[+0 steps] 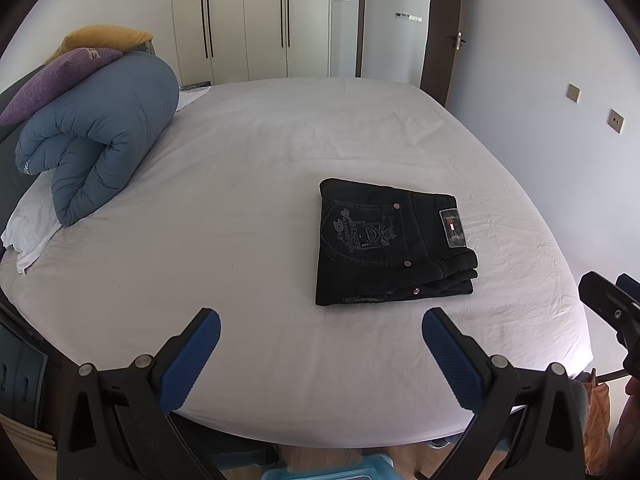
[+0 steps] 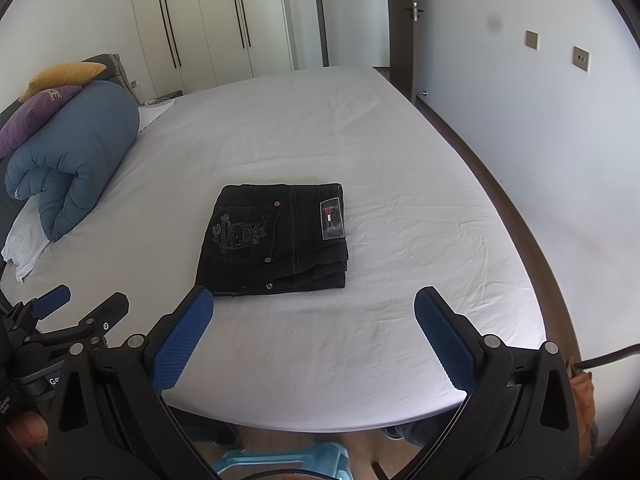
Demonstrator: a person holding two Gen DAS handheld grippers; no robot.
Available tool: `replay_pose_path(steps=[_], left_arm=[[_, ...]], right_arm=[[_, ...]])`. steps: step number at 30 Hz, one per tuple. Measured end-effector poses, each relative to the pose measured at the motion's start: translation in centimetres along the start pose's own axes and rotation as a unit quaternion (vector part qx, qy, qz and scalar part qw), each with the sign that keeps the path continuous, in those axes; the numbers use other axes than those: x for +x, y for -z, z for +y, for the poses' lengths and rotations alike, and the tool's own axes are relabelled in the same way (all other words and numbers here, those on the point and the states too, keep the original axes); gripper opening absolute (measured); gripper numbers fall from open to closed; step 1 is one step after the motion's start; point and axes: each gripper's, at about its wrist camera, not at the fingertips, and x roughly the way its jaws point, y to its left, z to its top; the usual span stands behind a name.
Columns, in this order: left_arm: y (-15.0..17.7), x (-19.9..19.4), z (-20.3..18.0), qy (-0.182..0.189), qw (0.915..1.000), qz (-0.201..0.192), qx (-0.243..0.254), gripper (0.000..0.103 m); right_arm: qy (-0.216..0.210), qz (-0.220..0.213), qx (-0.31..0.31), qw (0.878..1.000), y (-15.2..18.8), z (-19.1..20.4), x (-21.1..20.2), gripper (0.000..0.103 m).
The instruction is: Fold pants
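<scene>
Black denim pants [image 1: 394, 244] are lying folded into a thick, squarish stack on the lightly wrinkled white bed sheet [image 1: 248, 208], stitched back pocket and waist patch facing up. Left gripper [image 1: 320, 334] is hovering near the bed's edge, ribbed blue pads [image 1: 192, 356] wide apart, empty. Right gripper [image 2: 314, 312] likewise, jaws spread, just short of the stack. Puffy blue quilt [image 2: 68, 160] is sitting rolled at the left.

Both wrist cameras hang over the near edge of the bed [image 1: 280, 360], facing across it toward the wardrobe [image 2: 208, 20] — the left view from further left. Both share the folded pants [image 1: 392, 244] mid-mattress, not close.
</scene>
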Motion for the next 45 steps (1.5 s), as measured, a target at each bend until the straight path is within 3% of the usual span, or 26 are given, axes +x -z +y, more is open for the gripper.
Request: replay_pose_path(steps=[45], left_arm=[[0.3, 0.0, 0.2, -0.01, 0.9999, -0.001, 0.012, 0.103]], right_arm=[[-0.005, 0.01, 0.0, 1.0, 1.9, 0.4, 0.4, 0.103]])
